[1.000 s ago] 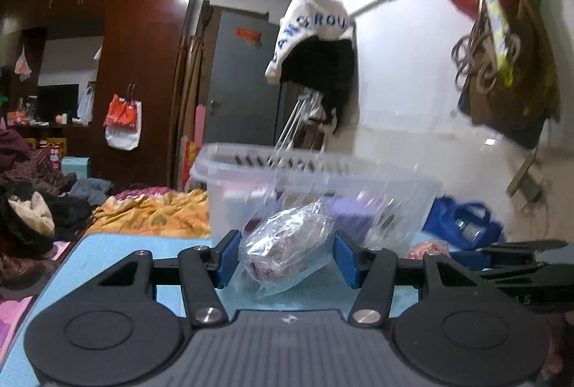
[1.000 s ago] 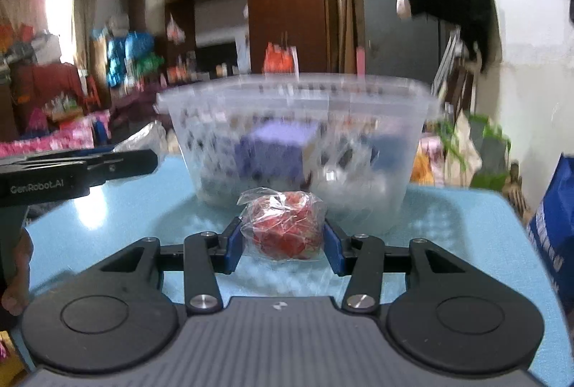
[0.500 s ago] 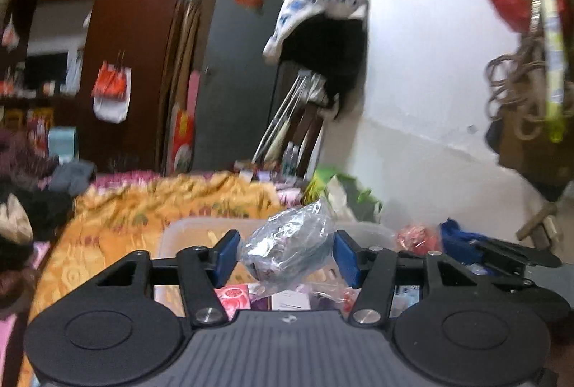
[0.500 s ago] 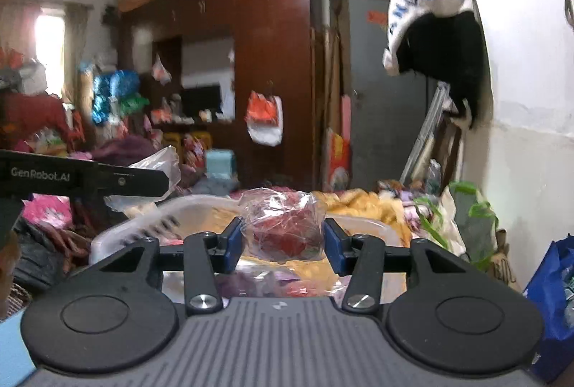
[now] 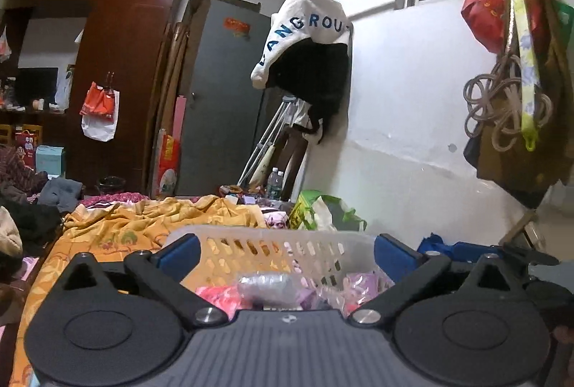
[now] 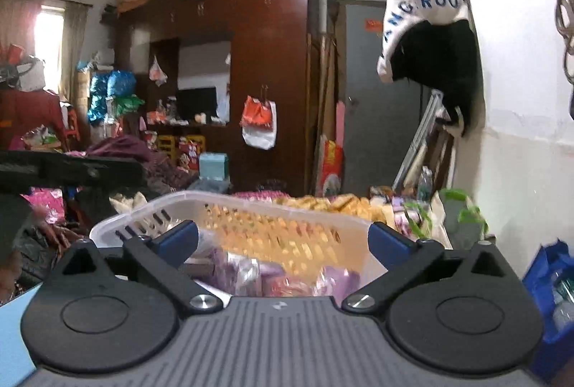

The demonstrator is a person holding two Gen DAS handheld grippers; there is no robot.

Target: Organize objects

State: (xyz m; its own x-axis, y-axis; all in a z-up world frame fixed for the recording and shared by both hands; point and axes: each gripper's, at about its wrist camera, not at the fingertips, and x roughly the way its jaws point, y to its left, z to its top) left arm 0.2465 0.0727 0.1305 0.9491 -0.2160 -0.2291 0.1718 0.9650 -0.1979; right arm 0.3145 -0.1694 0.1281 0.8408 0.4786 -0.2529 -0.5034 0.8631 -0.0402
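The left gripper (image 5: 285,252) has just been opening and now stands spread wide with nothing between its blue pads (image 5: 178,252); the clear-wrapped packet (image 5: 267,284) lies below them among the other packets in the white slotted basket (image 5: 287,252). The right gripper (image 6: 283,239) has likewise just been opening, wide and empty, over the same basket (image 6: 229,207). The red packet it should have let go is hard to pick out in the blurred pile of purple and pink wrappers (image 6: 251,270) (a reddish patch near the gripper body may be it).

Both grippers hang low over the basket, so the main risk I see is a finger catching the thin rim or a loose wrapper on the way out and tipping the light basket. The two grippers are also near each other: the left one's dark body (image 6: 68,169) shows at the left edge of the right wrist view, so a sideways swing could knock them together. Room looks open upward and back toward the person; ahead lies an orange blanket (image 5: 143,218), to the right a white wall (image 5: 412,99).
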